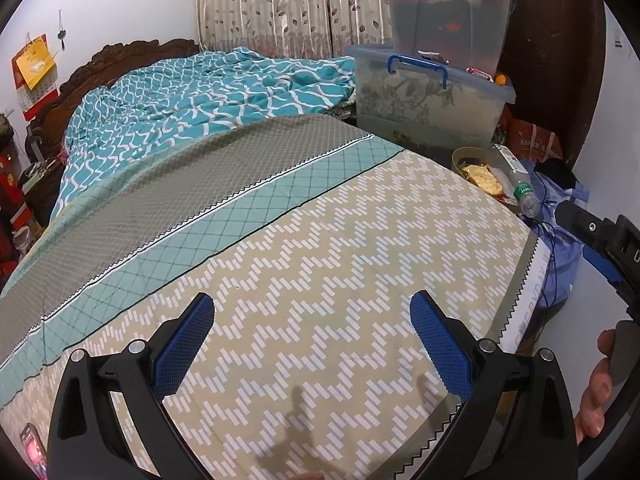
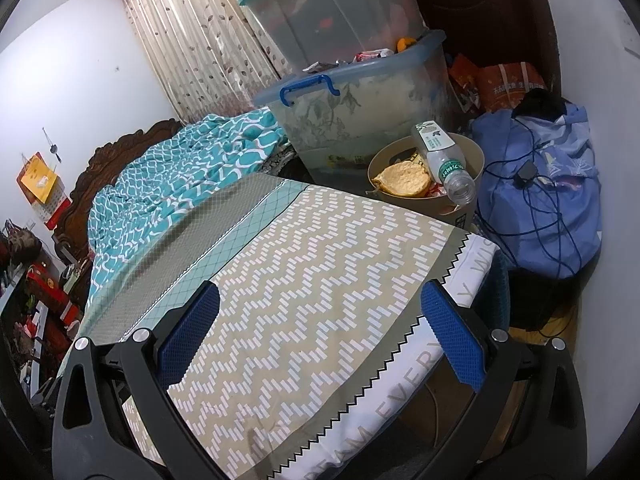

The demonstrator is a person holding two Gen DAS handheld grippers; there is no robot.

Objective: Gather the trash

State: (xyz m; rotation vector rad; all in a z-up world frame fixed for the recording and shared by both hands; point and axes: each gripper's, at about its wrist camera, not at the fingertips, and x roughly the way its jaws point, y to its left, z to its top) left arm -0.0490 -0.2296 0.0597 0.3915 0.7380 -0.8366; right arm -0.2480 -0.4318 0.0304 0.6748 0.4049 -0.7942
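Left gripper (image 1: 312, 344): nearest my left camera; I see its blue-padded fingers spread wide with nothing between them, hovering over the zigzag-patterned bedsheet (image 1: 320, 264).
Right gripper (image 2: 320, 332): nearest my right camera; also spread wide and empty, above the sheet's sawtooth-trimmed foot edge.
Right gripper in the left view: its black body shows at the frame's right edge (image 1: 612, 248), with my hand (image 1: 596, 392) below it.
Trash bin (image 2: 472, 152): a tan round bin standing off the bed's far right corner, well ahead of both grippers, touching the lower storage box (image 2: 360, 120).
Plastic bottle (image 2: 444, 160): clear, green-labelled, lying tilted across the bin's rim with its open neck toward me, well apart from either gripper.
Yellow wrapper (image 2: 404, 180): crumpled inside the bin, just beside the bottle.
Writing: white band under the sawtooth edge reads "EVERY" among other letters I can only partly read; the bottle label print is too small to tell.
Room: teal patterned quilt (image 1: 200, 100) bunched toward a carved wooden headboard (image 1: 120, 60); leaf-print curtain (image 1: 288, 4); two stacked clear boxes; blue bag (image 2: 552, 196) with a dark cable draped over it, right of the bin.
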